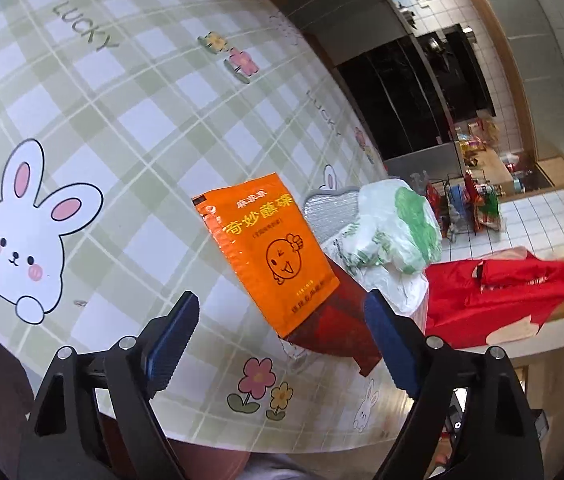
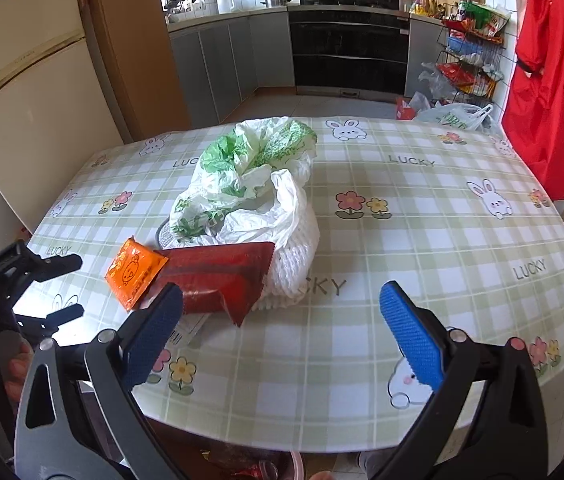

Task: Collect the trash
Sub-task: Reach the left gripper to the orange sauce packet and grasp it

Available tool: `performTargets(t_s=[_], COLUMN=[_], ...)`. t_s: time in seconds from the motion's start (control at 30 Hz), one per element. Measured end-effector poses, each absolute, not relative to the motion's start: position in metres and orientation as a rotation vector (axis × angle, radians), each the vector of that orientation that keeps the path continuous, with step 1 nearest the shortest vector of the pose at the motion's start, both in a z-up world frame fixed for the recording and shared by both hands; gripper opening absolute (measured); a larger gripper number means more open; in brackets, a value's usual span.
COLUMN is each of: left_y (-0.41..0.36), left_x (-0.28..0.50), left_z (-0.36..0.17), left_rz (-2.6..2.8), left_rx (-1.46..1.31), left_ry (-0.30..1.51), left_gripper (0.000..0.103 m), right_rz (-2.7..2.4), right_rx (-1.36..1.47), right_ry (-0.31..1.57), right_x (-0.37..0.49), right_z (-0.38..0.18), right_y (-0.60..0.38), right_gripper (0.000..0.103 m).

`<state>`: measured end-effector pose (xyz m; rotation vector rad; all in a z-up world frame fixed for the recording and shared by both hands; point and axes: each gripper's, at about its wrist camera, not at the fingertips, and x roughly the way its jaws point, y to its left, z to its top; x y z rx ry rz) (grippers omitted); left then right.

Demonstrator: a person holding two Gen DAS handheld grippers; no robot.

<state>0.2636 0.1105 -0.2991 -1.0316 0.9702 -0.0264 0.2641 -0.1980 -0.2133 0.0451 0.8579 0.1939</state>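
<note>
The left hand-held gripper (image 1: pixel 282 344) hung with its jaws apart and nothing between them, over the near edge of the bench (image 1: pixel 130 128); just ahead of its tips lay the orange packet (image 1: pixel 272 252), overlapping the red wrapper (image 1: pixel 345 320). The right hand-held gripper (image 2: pixel 282 336) was likewise spread and unladen, with the red wrapper (image 2: pixel 222 276) ahead to its left, white netting (image 2: pixel 301 256) just beyond, and the green-and-white bag (image 2: pixel 242 168) farthest.
</note>
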Motion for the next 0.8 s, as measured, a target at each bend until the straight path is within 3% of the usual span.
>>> performTargets(t_s=[0.13, 0.63, 0.7, 0.77, 0.8], left_y=[0.112, 0.109, 0.11, 0.11, 0.111], left_x=[0.28, 0.306, 0.308, 0.309, 0.309], left_z=[-0.321, -0.333, -0.335, -0.341, -0.342], left_rz=[-0.049, -0.075, -0.069, -0.047, -0.039], left_rx=[-1.108, -1.126, -1.126, -1.117, -1.112], left_ry=[0.978, 0.901, 0.911, 0.931, 0.936], left_gripper=[0.076, 0.074, 0.059, 0.033, 0.025], right_rz=[0.209, 0.222, 0.224, 0.216, 0.217], right_rx=[0.052, 0.024, 0.014, 0.0, -0.003], right_ry=[0.888, 0.945, 0.948, 0.935, 0.924], right_x=[0.285, 0.309, 0.31, 0.309, 0.309], right_z=[-0.227, -0.251, -0.251, -0.248, -0.247], right_y=[-0.194, -0.183, -0.183, -0.183, -0.183], right_gripper=[0.097, 0.097, 0.097, 0.097, 0.097])
